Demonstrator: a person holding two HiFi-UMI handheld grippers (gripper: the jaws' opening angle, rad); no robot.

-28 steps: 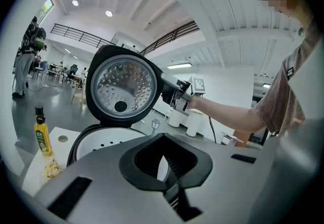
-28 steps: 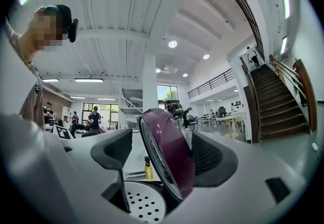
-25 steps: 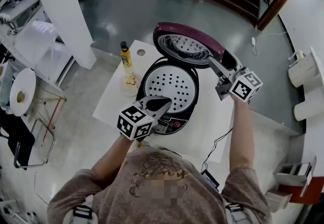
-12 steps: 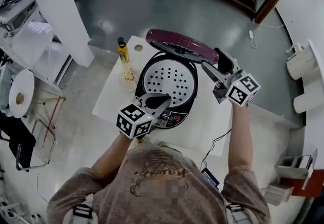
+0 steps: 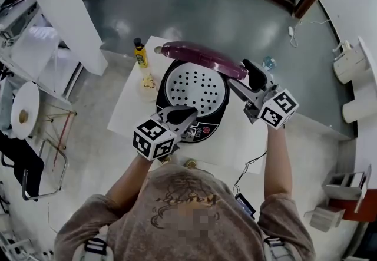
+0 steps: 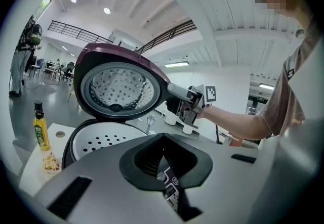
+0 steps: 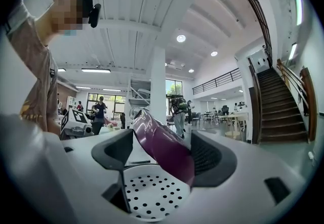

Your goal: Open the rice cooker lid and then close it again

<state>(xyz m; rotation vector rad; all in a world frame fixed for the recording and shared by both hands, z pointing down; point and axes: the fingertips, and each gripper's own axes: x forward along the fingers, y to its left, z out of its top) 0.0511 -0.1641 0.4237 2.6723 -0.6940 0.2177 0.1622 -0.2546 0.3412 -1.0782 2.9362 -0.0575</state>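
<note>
Grips lid [image 5: 203, 58] of rice cooker [image 5: 221, 109] by its near rim with right gripper [image 5: 233, 83], fingers [image 7: 215, 154] clamped on it, the purple shell filling the gap between them. In right gripper view, slants across that gap, touching the tip of the finger at the view's left and the inner pad of the one at the view's right. Half lowered, tilted over the far side of the pot, hinge side well beyond the fingertips. Straight below the right fingers, white perforated tray [image 7: 152, 195] sitting in the pot, uncovered.

Holds left gripper [image 5: 186, 115] at the cooker's front with fingers [image 6: 136, 154] together, tips meeting, nothing between them. Just beyond those tips, control panel [image 5: 201, 132], seen through the slot under the pads; contact with it cannot be told. Ahead of and above the left fingertips, the lid's dotted silver underside, facing them, with the right gripper at its right edge. Far off to the left of the left fingers, yellow bottle [image 5: 139, 53] upright on white table [image 5: 247, 136], apart from the cooker
</note>
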